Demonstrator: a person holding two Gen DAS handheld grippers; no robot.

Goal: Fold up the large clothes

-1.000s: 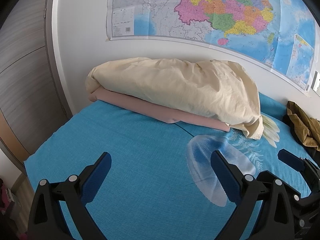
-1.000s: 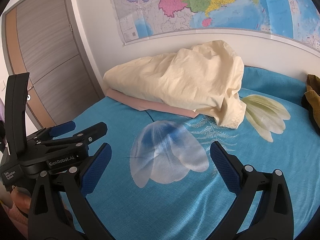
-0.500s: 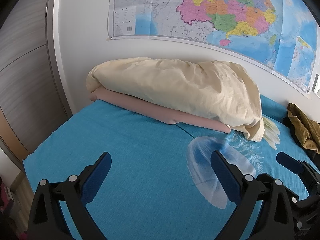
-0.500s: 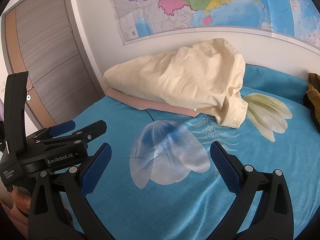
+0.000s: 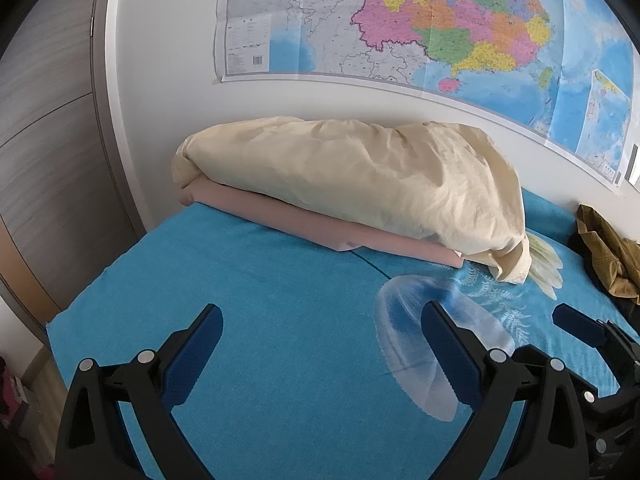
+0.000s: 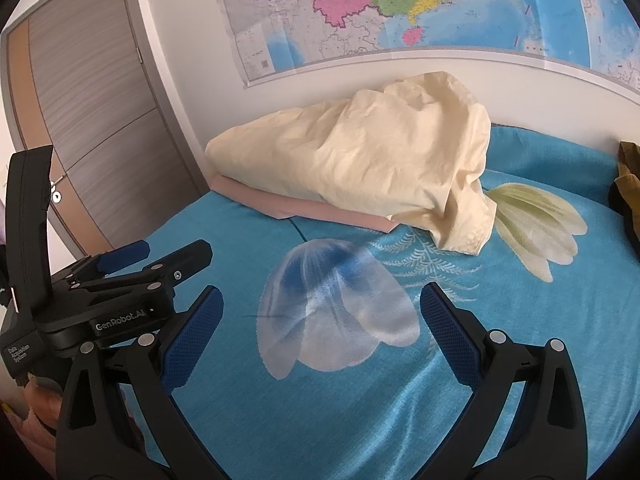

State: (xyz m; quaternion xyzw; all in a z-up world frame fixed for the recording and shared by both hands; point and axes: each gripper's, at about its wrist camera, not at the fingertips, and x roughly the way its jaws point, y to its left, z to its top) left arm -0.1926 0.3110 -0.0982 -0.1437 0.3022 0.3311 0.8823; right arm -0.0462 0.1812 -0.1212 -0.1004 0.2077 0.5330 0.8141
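Here we hold the left gripper (image 5: 322,344) and right gripper (image 6: 322,326) with fingers wide and empty above the bed (image 5: 280,304); the mustard garment (image 5: 610,256) lies crumpled at the far right edge, folding evidently not begun.

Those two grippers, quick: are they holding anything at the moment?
Left gripper: open, fingers wide apart, holding nothing.
Right gripper: open, fingers wide apart, holding nothing.
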